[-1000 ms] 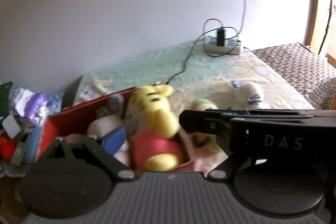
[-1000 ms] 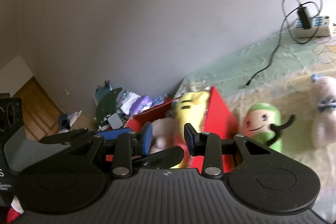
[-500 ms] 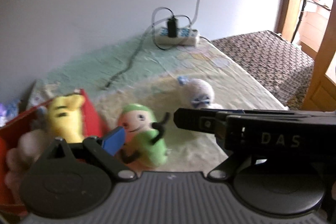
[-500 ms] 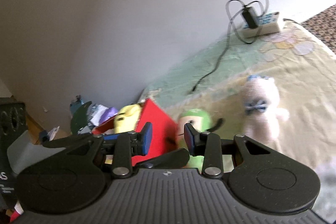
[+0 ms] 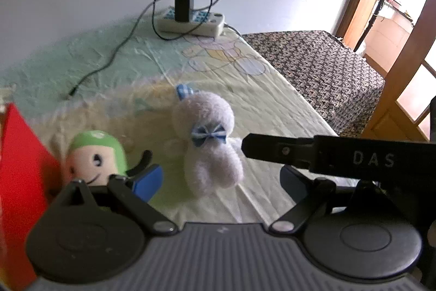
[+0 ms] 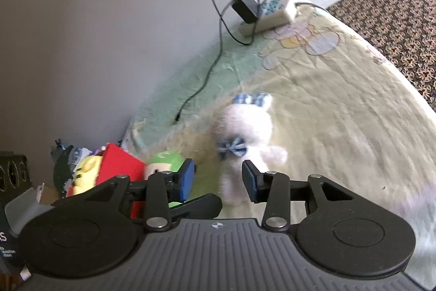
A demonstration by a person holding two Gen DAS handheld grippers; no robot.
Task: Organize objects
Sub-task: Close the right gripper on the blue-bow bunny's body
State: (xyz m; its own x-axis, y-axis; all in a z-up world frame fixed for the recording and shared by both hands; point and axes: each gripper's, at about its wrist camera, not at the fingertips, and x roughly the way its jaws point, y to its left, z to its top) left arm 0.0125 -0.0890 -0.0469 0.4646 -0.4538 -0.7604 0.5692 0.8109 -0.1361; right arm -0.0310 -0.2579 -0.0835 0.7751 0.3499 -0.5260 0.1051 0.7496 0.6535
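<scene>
A white plush with a blue bow (image 5: 209, 143) lies on the pale green bedsheet (image 5: 272, 100). To its left are a green-capped plush (image 5: 95, 154) and a red box (image 5: 21, 168). My left gripper (image 5: 220, 180) is open, and the white plush sits just beyond its blue pads, untouched. In the right wrist view the white plush (image 6: 245, 132) is blurred, ahead of my right gripper (image 6: 219, 177). That gripper's jaws are opening and the pads do not press on the plush. The green plush (image 6: 163, 160), the red box (image 6: 120, 162) and a yellow plush (image 6: 85, 173) inside the box lie to the left.
A white power strip with a black charger (image 5: 190, 18) and a trailing cable sit by the wall. A dark patterned cover (image 5: 313, 67) and a wooden frame (image 5: 403, 72) are to the right. Clutter (image 6: 68, 160) is piled behind the box.
Both views have swung right and down, from the red box with the yellow plush to the white plush. The right gripper's jaws stand wider apart than before.
</scene>
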